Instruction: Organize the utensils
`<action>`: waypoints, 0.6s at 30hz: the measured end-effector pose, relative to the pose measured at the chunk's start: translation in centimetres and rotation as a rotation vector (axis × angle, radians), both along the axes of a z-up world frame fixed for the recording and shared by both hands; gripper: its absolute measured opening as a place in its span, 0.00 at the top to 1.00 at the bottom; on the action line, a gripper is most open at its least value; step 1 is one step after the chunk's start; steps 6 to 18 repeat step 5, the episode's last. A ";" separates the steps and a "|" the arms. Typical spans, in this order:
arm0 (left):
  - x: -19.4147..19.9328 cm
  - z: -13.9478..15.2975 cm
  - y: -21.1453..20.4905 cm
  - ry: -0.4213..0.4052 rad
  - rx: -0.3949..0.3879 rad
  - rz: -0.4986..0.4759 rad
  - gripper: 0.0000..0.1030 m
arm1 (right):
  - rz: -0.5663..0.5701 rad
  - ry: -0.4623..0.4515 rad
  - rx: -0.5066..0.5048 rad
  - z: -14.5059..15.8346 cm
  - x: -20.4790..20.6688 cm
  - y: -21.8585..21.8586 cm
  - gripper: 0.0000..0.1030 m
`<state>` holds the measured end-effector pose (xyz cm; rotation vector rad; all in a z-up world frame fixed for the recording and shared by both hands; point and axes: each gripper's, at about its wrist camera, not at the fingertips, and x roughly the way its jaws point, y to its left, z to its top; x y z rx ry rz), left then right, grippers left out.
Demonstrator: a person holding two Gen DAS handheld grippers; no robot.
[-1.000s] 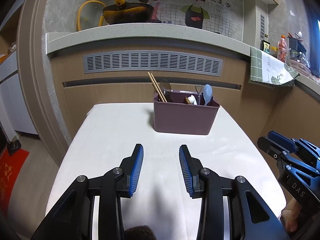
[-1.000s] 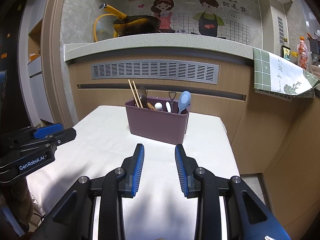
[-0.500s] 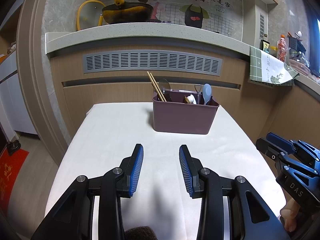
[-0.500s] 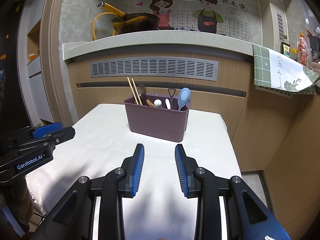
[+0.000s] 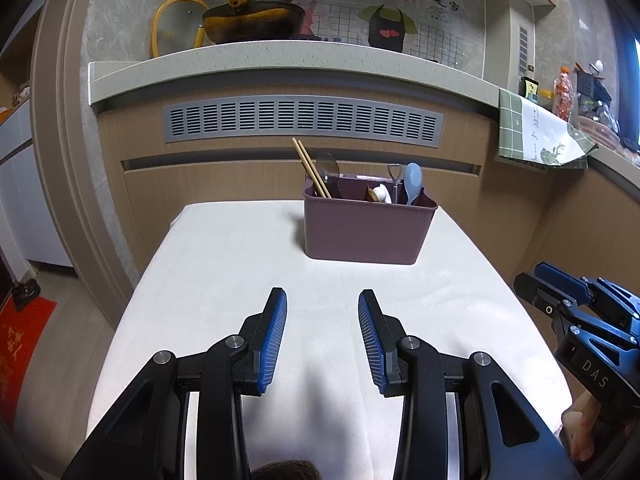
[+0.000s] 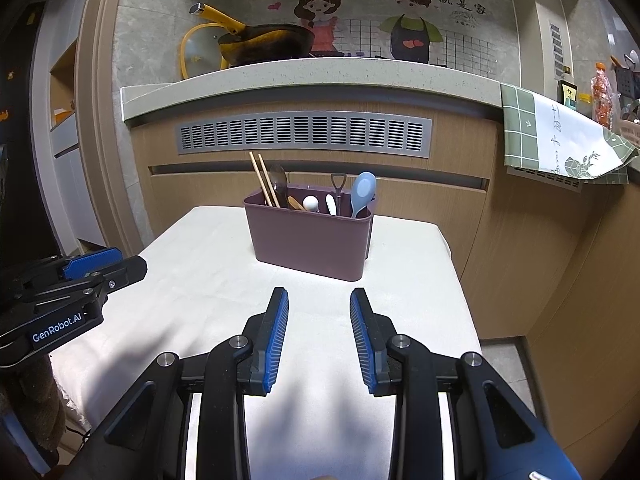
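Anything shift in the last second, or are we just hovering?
Hardly anything: both views drifted slightly. Left hand-held gripper and right hand-held gripper stay open and empty above the table; the utensils stay in the caddy.

caddy [image 5: 362, 230] on table [image 5: 224, 264], far end | utensils [image 6: 362, 194] in caddy | counter [image 5: 280, 60] behind

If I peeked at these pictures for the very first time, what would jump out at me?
Probably the purple bin standing at the far end of the white table, stuffed with chopsticks and a light blue spoon. Up close, the right claw and the left claw hang open and empty over the cloth. High behind, a yellow-handled pan sits on the counter beneath two cartoon cooks on the wall.
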<state>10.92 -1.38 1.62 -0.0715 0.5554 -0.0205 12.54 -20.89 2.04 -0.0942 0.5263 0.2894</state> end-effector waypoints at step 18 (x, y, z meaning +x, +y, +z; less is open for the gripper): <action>0.1 -0.4 0.7 -0.002 -0.018 -0.001 0.63 | -0.004 0.008 -0.003 0.0 0.1 0.2 0.71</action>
